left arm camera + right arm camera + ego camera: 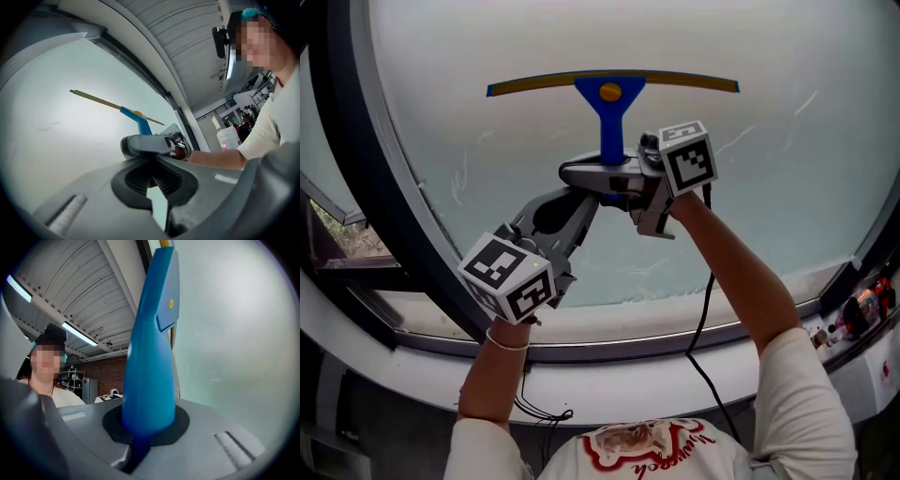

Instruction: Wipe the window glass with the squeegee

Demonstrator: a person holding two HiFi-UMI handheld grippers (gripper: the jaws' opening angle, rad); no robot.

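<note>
From the head view, the squeegee (611, 112) stands upright against the window glass (787, 178), its long blade level across the top and its blue handle pointing down. The right gripper (614, 178) is clamped on the lower end of that handle. The left gripper (586, 199) reaches up from the lower left, its tips just beneath the right gripper's jaws and apart from the handle. In the left gripper view, the left gripper (154, 185) has its ribbed pads drawn together with nothing between them. The right gripper (150, 144) lies just beyond its tips, and the squeegee (136, 118) rises past that against the glass (56, 140). In the right gripper view, the right gripper (147, 437) is closed tight around the blue handle of the squeegee (150, 366), which rises straight out of the jaws beside the pale glass (234, 333).
</note>
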